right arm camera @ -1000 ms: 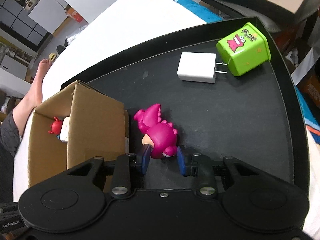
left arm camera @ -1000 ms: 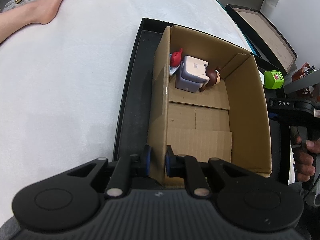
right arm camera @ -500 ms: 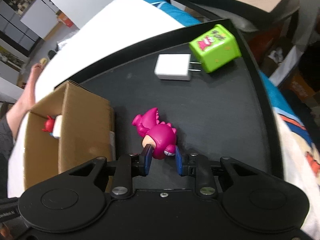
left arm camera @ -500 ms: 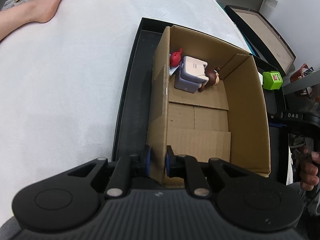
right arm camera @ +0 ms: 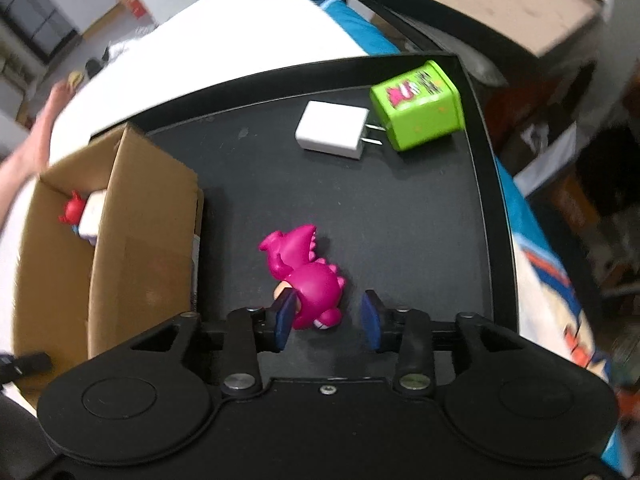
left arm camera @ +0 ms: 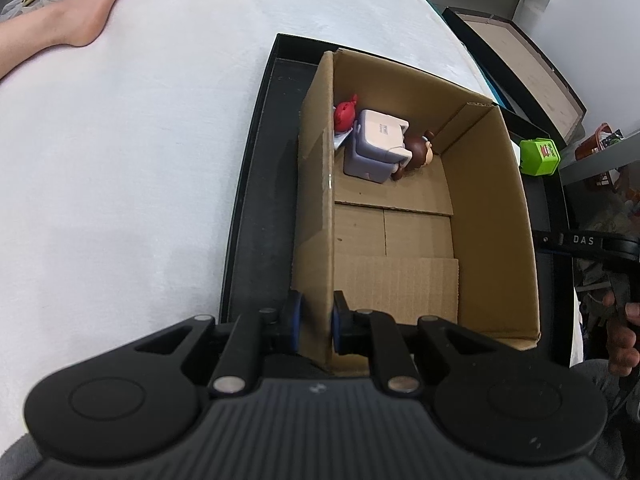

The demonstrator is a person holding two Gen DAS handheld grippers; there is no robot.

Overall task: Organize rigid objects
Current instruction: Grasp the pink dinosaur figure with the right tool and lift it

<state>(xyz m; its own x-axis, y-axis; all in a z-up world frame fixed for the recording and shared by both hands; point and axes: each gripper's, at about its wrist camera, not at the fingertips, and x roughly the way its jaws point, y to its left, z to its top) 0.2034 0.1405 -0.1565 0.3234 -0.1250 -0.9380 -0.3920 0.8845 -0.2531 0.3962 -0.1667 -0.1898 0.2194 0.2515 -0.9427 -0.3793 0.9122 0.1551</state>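
My left gripper [left arm camera: 313, 323] is shut on the near left wall of the open cardboard box [left arm camera: 316, 216]. Inside the box at its far end lie a red figure [left arm camera: 345, 112], a lavender block toy [left arm camera: 376, 146] and a brown-haired figure [left arm camera: 418, 152]. My right gripper [right arm camera: 328, 322] is open over the black tray [right arm camera: 400, 216]. A magenta dinosaur toy [right arm camera: 308, 276] lies between its jaws, against the left finger and apart from the right one. A white charger [right arm camera: 332, 130] and a green cube [right arm camera: 418, 110] sit at the tray's far right corner.
The box [right arm camera: 120, 232] stands on the tray's left part, on a white bed cover [left arm camera: 120, 160]. A bare leg [left arm camera: 60, 28] rests at the far left. Another flat black box [left arm camera: 516, 64] lies beyond the bed's right side.
My right gripper has opened and let go of the magenta dinosaur, which now lies on the tray. The right view has swung sideways. My left gripper keeps its hold on the box wall.
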